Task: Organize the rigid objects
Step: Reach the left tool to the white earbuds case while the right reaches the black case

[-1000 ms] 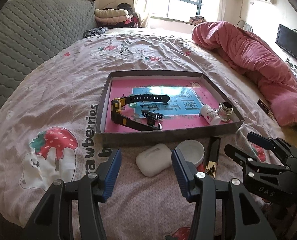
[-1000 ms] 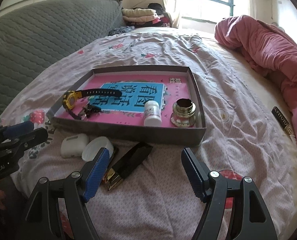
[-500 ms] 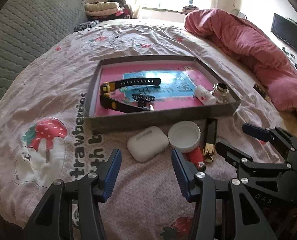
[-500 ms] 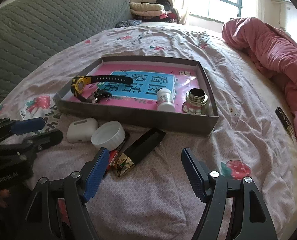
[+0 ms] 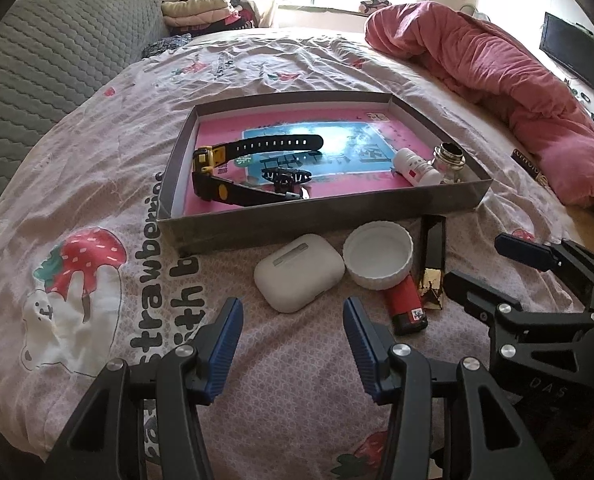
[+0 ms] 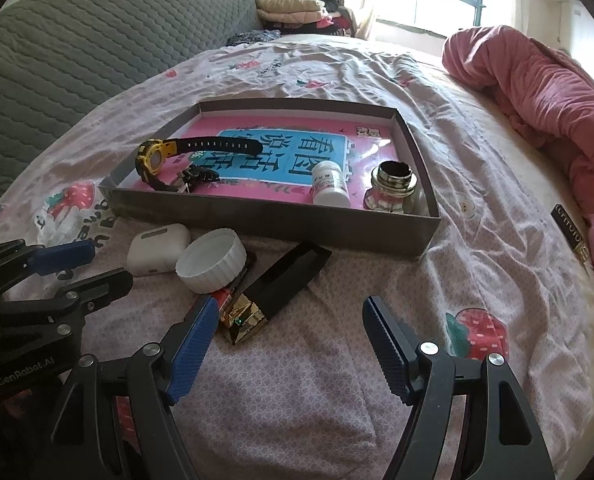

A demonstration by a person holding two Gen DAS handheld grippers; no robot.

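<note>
Jaws of both grippers gape empty before earbud case (image 5: 299,278), white lid (image 5: 378,258), lighter (image 5: 407,307) crowding tray (image 5: 321,222).

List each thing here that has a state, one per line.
Left gripper: open, empty.
Right gripper: open, empty.
Earbud case: closed.
White lid: upturned, resting on red lighter.
Glass bottle: upright, uncapped.
Watch: unbuckled.

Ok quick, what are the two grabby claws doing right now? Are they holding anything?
Left gripper: open, holding nothing, just short of the white earbud case.
Right gripper: open, holding nothing, near the black and gold box.
</note>
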